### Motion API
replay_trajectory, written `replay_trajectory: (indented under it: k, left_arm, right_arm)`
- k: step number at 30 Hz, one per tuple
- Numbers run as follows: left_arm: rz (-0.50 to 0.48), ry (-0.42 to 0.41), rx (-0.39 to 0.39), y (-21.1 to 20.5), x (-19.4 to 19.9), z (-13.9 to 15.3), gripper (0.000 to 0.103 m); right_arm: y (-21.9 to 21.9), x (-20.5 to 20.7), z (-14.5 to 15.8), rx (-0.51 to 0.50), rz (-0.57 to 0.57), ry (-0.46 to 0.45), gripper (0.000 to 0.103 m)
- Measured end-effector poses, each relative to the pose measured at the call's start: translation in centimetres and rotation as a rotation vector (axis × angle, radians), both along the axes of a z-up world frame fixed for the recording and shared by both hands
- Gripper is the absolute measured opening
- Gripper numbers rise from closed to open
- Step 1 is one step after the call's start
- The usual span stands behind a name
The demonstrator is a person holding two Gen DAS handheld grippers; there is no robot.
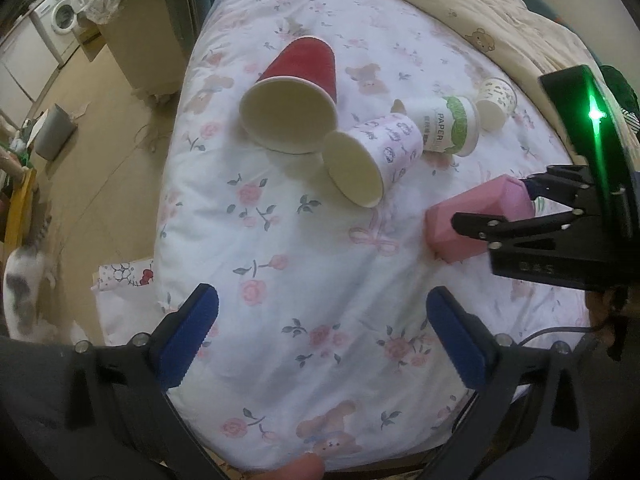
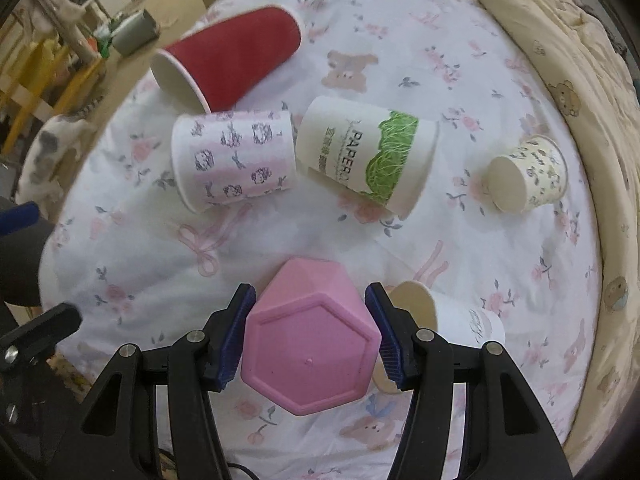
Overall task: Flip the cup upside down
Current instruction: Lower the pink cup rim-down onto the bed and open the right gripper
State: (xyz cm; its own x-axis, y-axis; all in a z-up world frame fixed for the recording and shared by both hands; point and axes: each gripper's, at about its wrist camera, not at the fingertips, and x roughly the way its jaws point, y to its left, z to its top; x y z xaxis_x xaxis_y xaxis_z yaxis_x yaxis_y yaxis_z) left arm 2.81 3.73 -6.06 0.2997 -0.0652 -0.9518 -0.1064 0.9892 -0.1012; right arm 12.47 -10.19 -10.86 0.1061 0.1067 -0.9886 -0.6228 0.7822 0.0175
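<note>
Floral bedding lies under everything. Between the right gripper's (image 2: 311, 336) jaws sits the pink cup (image 2: 308, 344), pinched at its sides — keep squeezing evenly while turning. Left gripper (image 1: 320, 336) hangs spread, empty.

Five paper cups were counted on the bedsheet (image 2: 460, 240): one red (image 2: 236, 56), one pink-patterned (image 2: 234, 156), one green-printed (image 2: 368, 152), two small white (image 2: 528, 174) (image 2: 460, 316). One pink hexagonal cup (image 2: 310, 340) was counted.

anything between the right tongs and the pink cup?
Nothing visible. The right tongs already bracket the pink hexagonal plastic cup, one blue pad on each side. A white paper cup lies just right of the right finger, not in the gap.
</note>
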Motion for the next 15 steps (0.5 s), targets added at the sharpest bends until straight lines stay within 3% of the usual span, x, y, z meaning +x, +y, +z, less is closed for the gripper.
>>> replay_trajectory:
  k: [9, 12, 15]
  left_arm:
    - [-0.018, 0.002, -0.032, -0.5, 0.0, 0.2, 0.103]
    - [-0.020, -0.015, -0.037, -0.6, -0.1, 0.5, 0.103]
    - [-0.019, -0.033, -0.041, -0.7, -0.1, 0.9, 0.103]
  right_arm:
    - [-0.1, 1.0, -0.3, 0.022, -0.052, 0.046, 0.063]
    - [-1.1, 1.2, 0.3, 0.101, -0.093, 0.088, 0.077]
    - [-2.2, 0.4, 2.8, 0.164, -0.095, 0.042, 0.083]
